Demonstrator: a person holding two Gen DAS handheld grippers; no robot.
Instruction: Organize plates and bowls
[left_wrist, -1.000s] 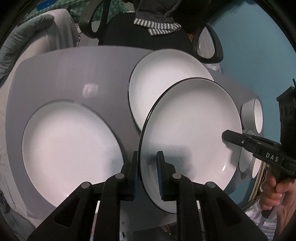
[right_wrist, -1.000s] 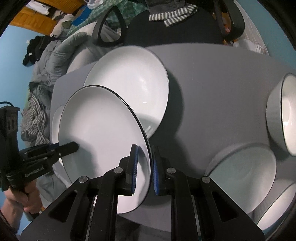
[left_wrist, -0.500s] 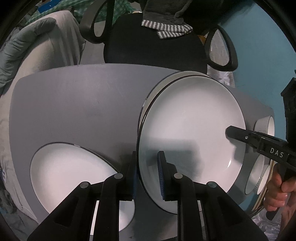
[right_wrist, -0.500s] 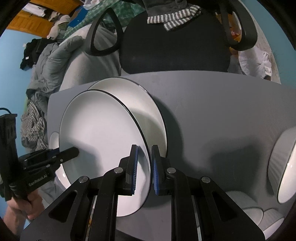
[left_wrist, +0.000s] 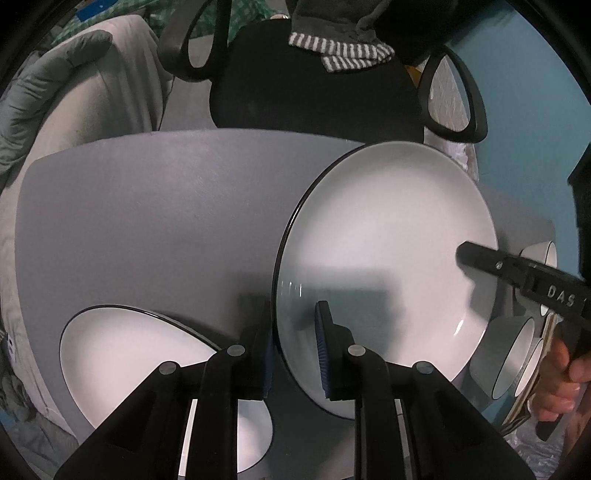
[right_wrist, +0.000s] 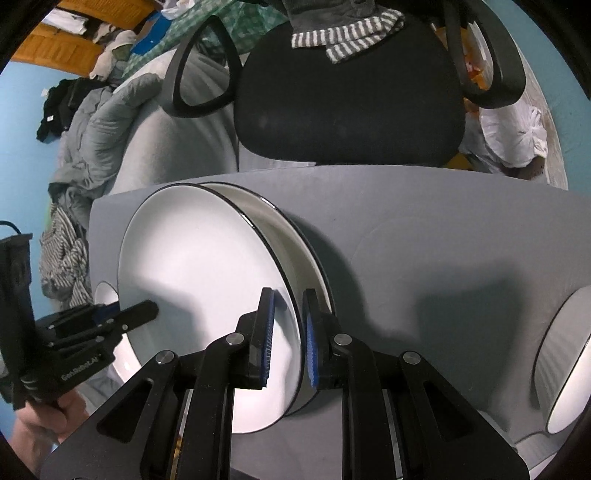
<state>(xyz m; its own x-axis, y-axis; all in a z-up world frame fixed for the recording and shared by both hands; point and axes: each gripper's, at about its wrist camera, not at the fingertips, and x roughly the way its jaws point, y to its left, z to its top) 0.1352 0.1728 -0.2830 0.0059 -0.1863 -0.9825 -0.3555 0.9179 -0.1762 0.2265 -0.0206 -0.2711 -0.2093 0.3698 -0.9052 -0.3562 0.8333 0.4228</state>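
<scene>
Each wrist camera looks close along its own tongs from opposite rims of one plate (left_wrist: 384, 258), both facing the chair (right_wrist: 347, 99).

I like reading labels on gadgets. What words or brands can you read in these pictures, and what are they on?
"DAS": white letters on the right gripper, seen in the left wrist view; anything after them is cut off.
"GenRobot.AI": on the left gripper, in the right wrist view.
The plate carries no writing.
</scene>
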